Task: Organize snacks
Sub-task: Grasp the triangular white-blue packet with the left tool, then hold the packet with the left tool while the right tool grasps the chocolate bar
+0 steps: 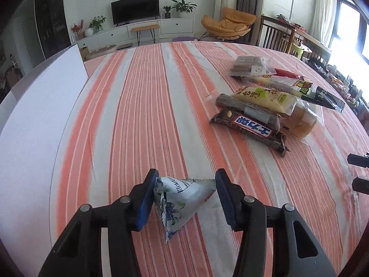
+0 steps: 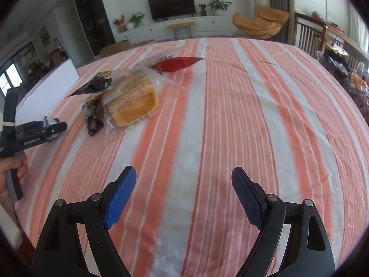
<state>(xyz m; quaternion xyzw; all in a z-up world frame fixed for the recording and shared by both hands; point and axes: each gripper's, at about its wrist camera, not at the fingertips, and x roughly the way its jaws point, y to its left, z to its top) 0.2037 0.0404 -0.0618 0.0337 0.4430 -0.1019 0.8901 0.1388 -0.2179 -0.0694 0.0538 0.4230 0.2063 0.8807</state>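
Left gripper (image 1: 186,182) brackets a small triangular blue-and-white pouch (image 1: 178,202): the pouch spans the gap from one blue pad to the other, so it looks lightly pinched rather than free, presumably to carry it off separately from the rest. Largest in the scene is the striped tablecloth (image 1: 138,115), which serves as the sorting surface; along its left edge stands a white box (image 1: 34,120), probably the destination, since the gripper faces between it and the heap. Off to the right, well apart from the pouch, the remaining snacks lie bunched in one pile (image 1: 272,101), overlapping, with a brown chocolate bar (image 1: 251,128) at its near edge and a bagged loaf (image 2: 131,106) behind it. Right gripper (image 2: 184,184) hovers over bare cloth, jaws spread wide and holding nothing, likely waiting its turn.
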